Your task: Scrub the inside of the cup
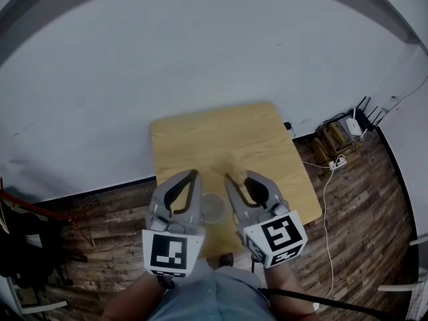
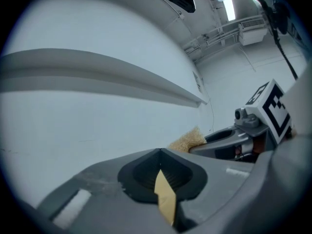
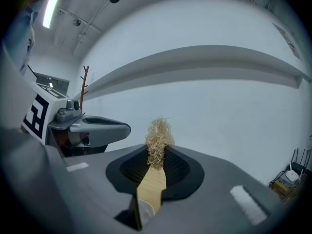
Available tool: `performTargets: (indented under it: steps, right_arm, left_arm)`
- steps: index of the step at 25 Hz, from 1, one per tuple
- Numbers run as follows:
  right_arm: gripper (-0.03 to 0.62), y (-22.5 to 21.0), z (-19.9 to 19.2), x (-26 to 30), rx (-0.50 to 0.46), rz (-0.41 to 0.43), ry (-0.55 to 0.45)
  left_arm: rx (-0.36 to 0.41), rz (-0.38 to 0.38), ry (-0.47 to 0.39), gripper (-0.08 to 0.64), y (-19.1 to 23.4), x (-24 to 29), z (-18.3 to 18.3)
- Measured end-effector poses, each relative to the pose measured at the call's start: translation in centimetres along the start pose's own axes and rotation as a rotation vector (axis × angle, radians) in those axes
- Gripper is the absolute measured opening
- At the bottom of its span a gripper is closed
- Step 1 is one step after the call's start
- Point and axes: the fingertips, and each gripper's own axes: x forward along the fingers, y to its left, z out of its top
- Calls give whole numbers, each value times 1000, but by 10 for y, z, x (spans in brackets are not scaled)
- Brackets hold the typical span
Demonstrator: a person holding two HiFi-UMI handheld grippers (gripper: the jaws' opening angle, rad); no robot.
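Observation:
A clear plastic cup [image 1: 212,208] stands near the front edge of the small wooden table [image 1: 200,136], far below and between my two raised grippers. My right gripper [image 1: 227,177] [image 3: 157,152] is shut on a tan fibrous scrubber [image 3: 158,138] that sticks out past its tips; the scrubber [image 2: 187,140] also shows in the left gripper view. Through the gap under those jaws I see the cup's rim [image 3: 141,211]. My left gripper [image 1: 194,174] [image 2: 160,152] is shut with nothing held between its jaws, level with the right one and just left of it.
A white wall [image 1: 200,45] rises behind the table. On the wooden floor at the right lie a router and cables [image 1: 348,129]. Dark objects and a red stand [image 1: 27,212] sit at the left. The person's body is right at the table's front edge.

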Motion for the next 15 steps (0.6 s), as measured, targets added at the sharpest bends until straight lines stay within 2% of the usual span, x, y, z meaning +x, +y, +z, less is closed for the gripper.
performTargets:
  steps: [15]
  right_arm:
    - [71, -5, -6, 4, -5, 19, 9]
  left_arm:
    - [29, -11, 0, 21, -11, 5, -4]
